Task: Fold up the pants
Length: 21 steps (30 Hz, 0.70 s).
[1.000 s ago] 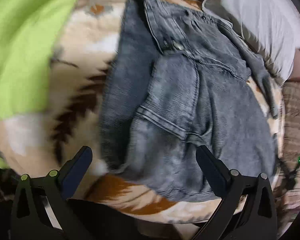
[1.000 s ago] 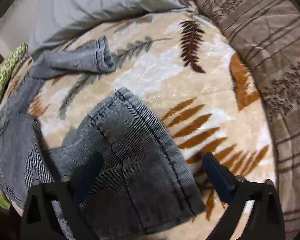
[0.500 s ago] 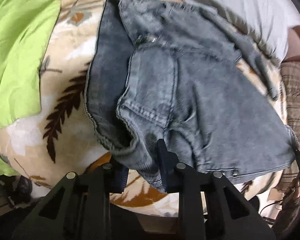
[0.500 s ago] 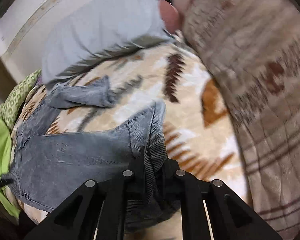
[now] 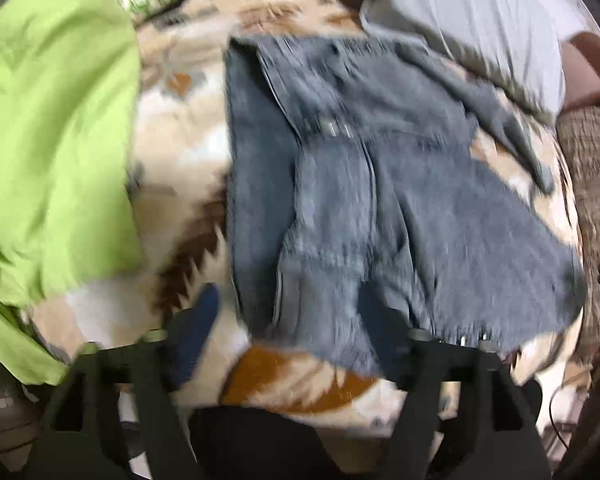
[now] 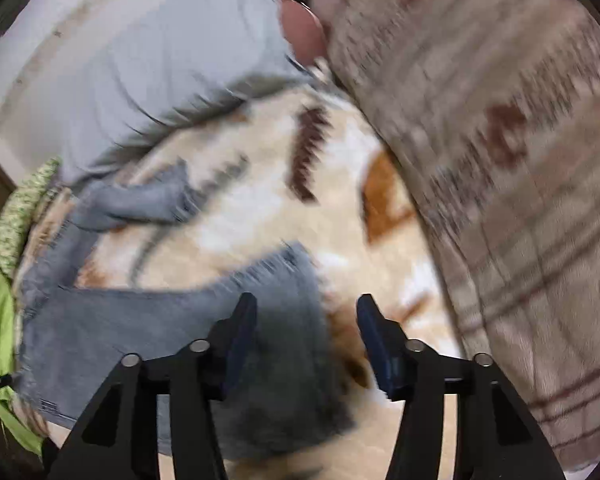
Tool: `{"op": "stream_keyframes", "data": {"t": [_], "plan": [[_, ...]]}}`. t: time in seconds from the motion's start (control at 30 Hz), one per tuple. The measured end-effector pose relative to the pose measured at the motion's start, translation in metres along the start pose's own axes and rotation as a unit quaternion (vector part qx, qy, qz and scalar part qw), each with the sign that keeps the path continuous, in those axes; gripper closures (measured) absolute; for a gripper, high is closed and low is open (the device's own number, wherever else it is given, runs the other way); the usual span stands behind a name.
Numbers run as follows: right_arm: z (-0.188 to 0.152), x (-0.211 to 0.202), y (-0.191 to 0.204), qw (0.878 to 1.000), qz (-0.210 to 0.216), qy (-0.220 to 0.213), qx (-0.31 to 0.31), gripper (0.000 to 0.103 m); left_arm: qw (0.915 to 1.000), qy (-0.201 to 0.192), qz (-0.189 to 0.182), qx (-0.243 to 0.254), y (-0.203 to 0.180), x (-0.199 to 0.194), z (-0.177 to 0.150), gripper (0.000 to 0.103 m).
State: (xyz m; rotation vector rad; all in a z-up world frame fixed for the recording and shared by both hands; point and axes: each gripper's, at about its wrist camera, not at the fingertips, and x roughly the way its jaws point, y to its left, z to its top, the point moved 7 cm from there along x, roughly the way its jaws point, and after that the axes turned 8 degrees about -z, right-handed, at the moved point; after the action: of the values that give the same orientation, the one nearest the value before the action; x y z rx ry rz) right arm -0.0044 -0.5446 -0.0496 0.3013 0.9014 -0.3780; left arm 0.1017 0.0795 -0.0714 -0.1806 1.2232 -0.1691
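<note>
Grey denim pants (image 5: 364, 184) lie spread on a cream leaf-patterned blanket (image 5: 180, 148). In the left wrist view the waist and hip part is in front of me, and my left gripper (image 5: 288, 320) is open with its fingers either side of the near hem. In the right wrist view one pant leg (image 6: 204, 320) lies flat across the blanket (image 6: 260, 216), the other leg (image 6: 140, 204) bunched farther back. My right gripper (image 6: 306, 328) is open over the leg's end, not holding it. Both views are motion-blurred.
A bright green cloth (image 5: 56, 128) lies left of the pants. A grey pillow (image 5: 480, 20) is at the back, also in the right wrist view (image 6: 148, 64). A brown patterned cushion (image 6: 500, 160) stands along the right.
Both grippers were shut on the denim half a second ago. Both have now opened and let go, and the leg end lies flat again.
</note>
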Motion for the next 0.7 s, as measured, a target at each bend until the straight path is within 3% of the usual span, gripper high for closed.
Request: {"op": "stream_keyframes", "data": {"t": [0.23, 0.4, 0.53, 0.57, 0.6, 0.67, 0.7], "plan": [[0.054, 0.038, 0.109, 0.993, 0.110, 0.010, -0.036, 0.034, 0.9977, 0.012, -0.029, -0.060, 0.000, 0.040, 0.069, 0.027], [0.083, 0.104, 0.160, 0.992, 0.108, 0.042, -0.044, 0.031, 0.9919, 0.021, -0.039, -0.119, 0.008, 0.080, 0.111, 0.027], [0.091, 0.154, 0.184, 0.989, 0.098, 0.082, -0.068, 0.032, 0.9903, 0.039, -0.037, -0.128, 0.008, 0.101, 0.122, 0.027], [0.089, 0.160, 0.190, 0.987, 0.100, 0.090, -0.086, 0.046, 0.9914, 0.042, -0.033, -0.119, 0.005, 0.103, 0.123, 0.027], [0.088, 0.163, 0.198, 0.984, 0.098, 0.090, -0.116, 0.094, 0.9926, 0.042, -0.031, -0.110, 0.002, 0.103, 0.124, 0.027], [0.093, 0.157, 0.210, 0.979, 0.081, 0.071, -0.175, 0.095, 0.9950, 0.034, -0.026, -0.090, -0.003, 0.101, 0.128, 0.027], [0.109, 0.148, 0.212, 0.978, 0.077, 0.042, -0.187, 0.095, 0.9959, 0.030, -0.021, -0.083, -0.004, 0.101, 0.132, 0.027]]}}
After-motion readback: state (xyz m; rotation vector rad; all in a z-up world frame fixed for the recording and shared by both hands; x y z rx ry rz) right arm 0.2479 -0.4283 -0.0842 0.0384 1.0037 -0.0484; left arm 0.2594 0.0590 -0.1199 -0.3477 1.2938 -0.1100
